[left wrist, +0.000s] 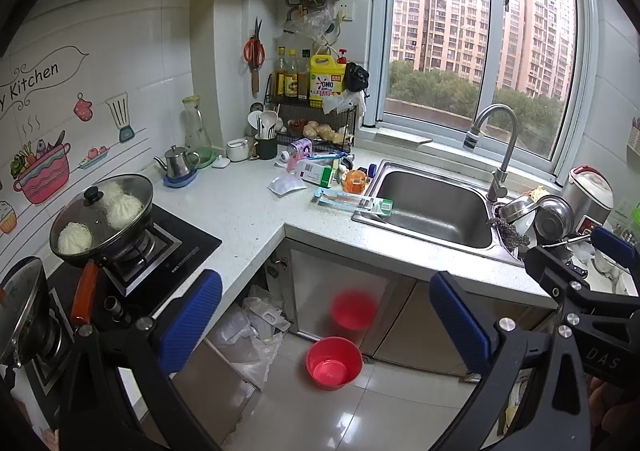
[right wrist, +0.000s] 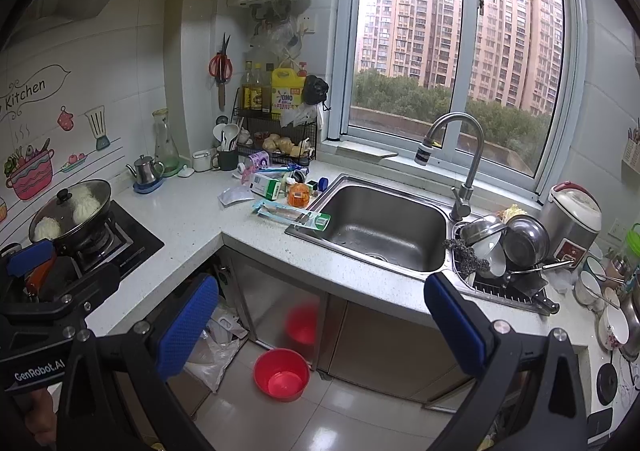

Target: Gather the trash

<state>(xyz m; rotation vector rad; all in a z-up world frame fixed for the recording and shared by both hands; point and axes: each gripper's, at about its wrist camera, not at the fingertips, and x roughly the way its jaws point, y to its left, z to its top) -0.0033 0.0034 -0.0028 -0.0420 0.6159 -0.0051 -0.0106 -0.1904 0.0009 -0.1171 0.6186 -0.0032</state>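
Trash is lying ahead of both tools, clustered on the worktop just left of the sink: a long wrapper, a clear packet, a box and an orange pack. The wrapper's long axis is running left to right, its right end reaching the sink rim. Left tool and right tool are both gaping open, empty, hanging over the floor, well short of the worktop edge. Neither is looking clearly nearer. Air between is standing clear.
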